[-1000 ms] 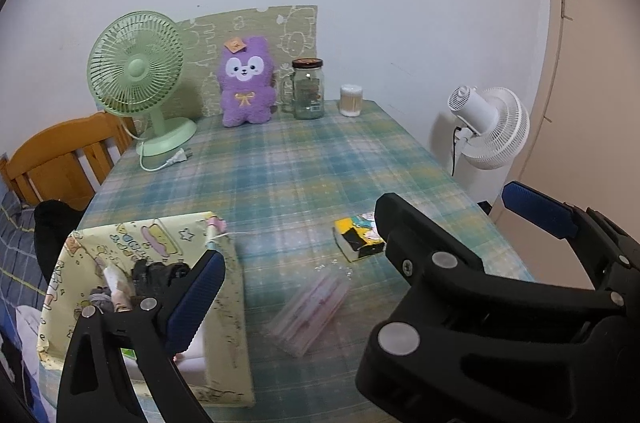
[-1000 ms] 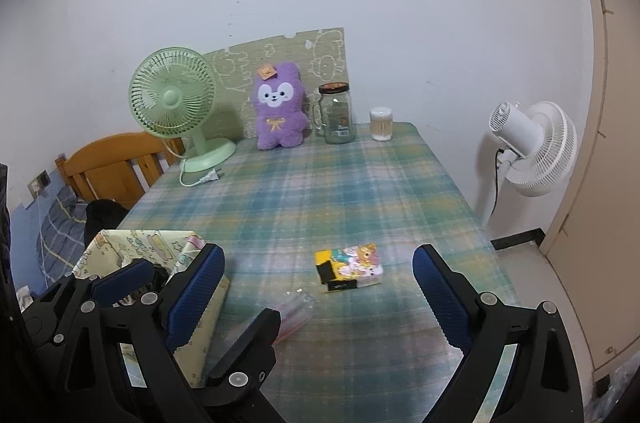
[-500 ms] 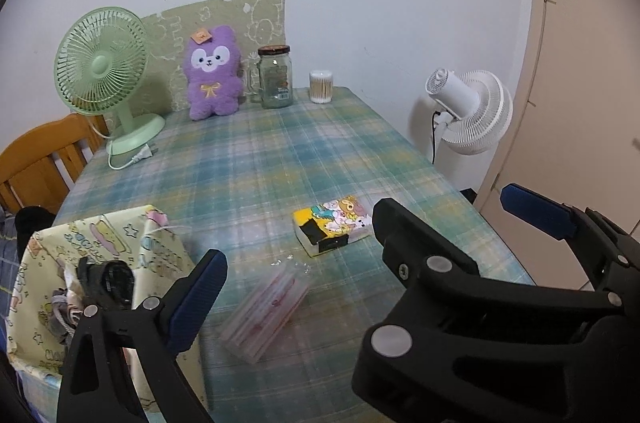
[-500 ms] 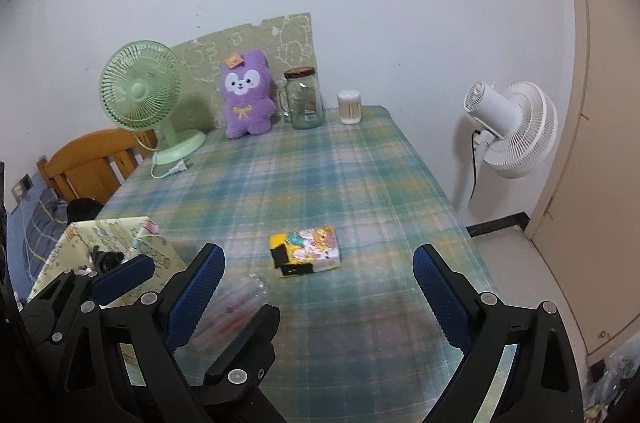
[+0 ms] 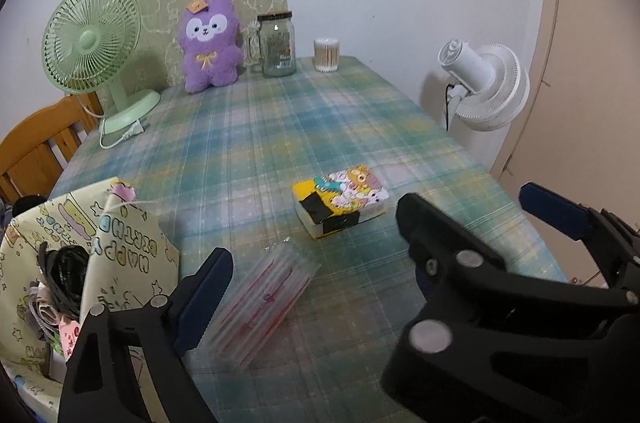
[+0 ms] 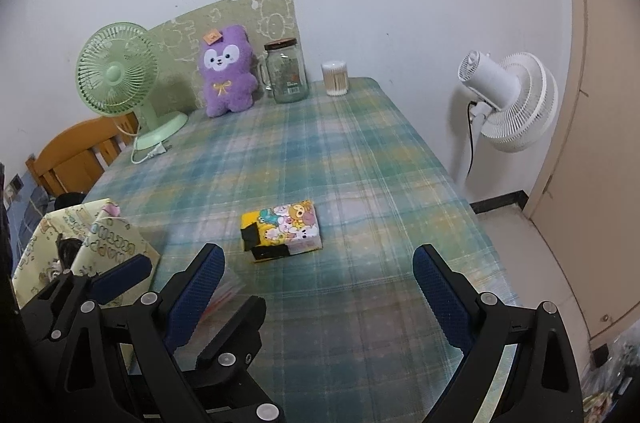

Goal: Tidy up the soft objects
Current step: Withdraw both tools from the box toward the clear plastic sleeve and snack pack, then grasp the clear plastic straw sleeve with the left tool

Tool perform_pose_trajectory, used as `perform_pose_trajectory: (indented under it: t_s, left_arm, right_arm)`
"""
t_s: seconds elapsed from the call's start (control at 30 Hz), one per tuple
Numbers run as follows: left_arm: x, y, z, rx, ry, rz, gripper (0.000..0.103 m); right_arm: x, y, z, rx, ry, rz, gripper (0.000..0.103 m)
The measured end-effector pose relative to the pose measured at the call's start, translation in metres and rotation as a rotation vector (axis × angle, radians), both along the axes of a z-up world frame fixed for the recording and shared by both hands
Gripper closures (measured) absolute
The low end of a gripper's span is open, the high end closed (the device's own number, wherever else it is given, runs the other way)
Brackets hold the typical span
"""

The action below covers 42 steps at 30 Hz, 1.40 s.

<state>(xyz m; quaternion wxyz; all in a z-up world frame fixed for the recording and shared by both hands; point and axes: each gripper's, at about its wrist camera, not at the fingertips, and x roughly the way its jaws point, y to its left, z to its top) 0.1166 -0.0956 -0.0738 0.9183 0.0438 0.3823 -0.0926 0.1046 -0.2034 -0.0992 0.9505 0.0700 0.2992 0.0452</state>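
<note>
Plaid cloth covers your worktop [image 6: 360, 151], with a green fan [image 6: 116, 79] and purple plush [image 6: 228, 71] at the far wall. Your left claw [image 5: 316, 259] is closing, jaws wide apart over the clear packet [image 5: 264, 299], not pressing it. Your right claw [image 6: 316, 287] hangs spread and empty (nothing between the pads). The cartoon tissue pack [image 6: 282, 229] lies just beyond it, near the yellow gift bag [image 6: 80, 239].

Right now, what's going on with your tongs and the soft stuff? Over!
Both tongs empty, left tongs closing, right tongs open. Cartoon tissue pack and clear packet untouched on the tablecloth. Nothing in the way.
</note>
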Motion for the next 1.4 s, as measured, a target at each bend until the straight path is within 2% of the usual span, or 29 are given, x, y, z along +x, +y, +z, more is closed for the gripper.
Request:
perform_pose_trajectory:
  t_s: [0.17,0.6,0.9,0.97,1.03,1.1,1.27,1.4]
  left_arm:
    - [0.006,0.001,-0.011,0.023,0.021,0.016,0.01]
    - [0.023,0.01,-0.041,0.02,0.118,0.037,0.016]
    - [0.031,0.012,-0.05,0.037,0.137,0.066,0.02]
    - [0.033,0.013,-0.051,0.039,0.141,0.077,0.025]
    - [0.035,0.016,-0.052,0.0,0.163,0.078,0.029]
    - [0.034,0.015,-0.05,-0.003,0.166,0.074,0.041]
    - [0.028,0.01,-0.048,-0.001,0.173,0.045,0.057]
    - [0.023,0.008,-0.047,-0.009,0.183,0.035,0.064]
  right_arm:
    - [0.011,0.001,-0.012,0.001,0.038,0.003,0.006]
    - [0.03,0.007,-0.037,-0.001,0.118,0.015,0.006]
    - [0.036,0.007,-0.044,0.002,0.141,0.017,0.006]
    - [0.037,0.006,-0.045,0.007,0.146,0.015,0.006]
    - [0.036,0.006,-0.045,0.014,0.144,0.026,0.006]
    - [0.036,0.008,-0.045,0.007,0.142,0.025,0.006]
    - [0.035,0.006,-0.044,0.016,0.141,0.022,0.006]
    - [0.031,0.005,-0.043,0.015,0.133,0.02,0.006]
